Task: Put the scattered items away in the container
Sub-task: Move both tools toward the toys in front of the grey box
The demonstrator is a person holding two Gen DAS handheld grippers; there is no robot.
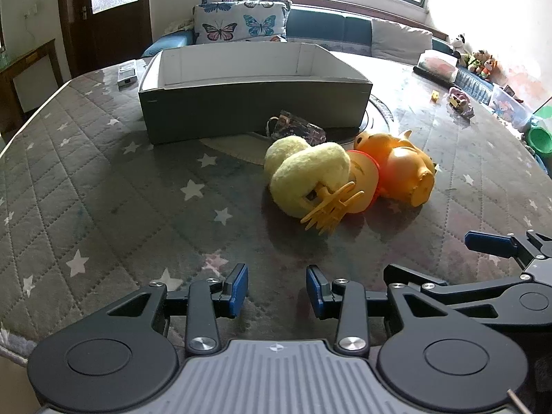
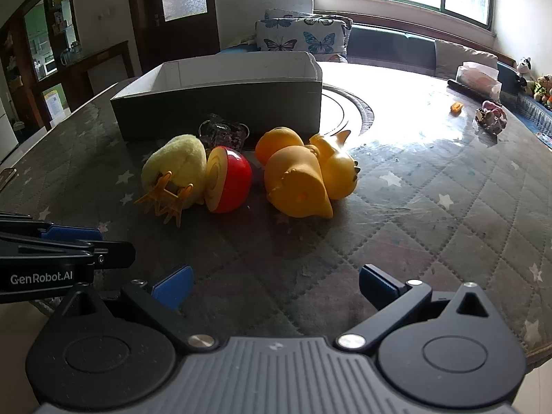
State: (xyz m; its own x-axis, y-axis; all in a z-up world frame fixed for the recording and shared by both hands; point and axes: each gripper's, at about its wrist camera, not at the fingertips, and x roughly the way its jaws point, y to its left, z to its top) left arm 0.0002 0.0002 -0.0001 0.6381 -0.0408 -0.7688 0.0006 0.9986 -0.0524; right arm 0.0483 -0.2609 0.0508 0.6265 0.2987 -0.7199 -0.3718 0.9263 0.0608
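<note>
Toys, a plush chick (image 1: pixel 303 176) and rubber duck (image 2: pixel 303 179), lie before the box (image 1: pixel 255 110); left gripper (image 1: pixel 277 291) half-open, right gripper (image 2: pixel 276 284) wide, both empty

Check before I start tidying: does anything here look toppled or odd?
Yes. The fluffy yellow chick lies tipped over, orange feet up, and the rubber duck lies on its side beside it, both outside the box.

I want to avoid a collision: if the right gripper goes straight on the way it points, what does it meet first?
Probably the orange rubber duck, lying on its side ahead of the open right gripper. Only bare tablecloth lies before it. Depth is hard to judge.
</note>
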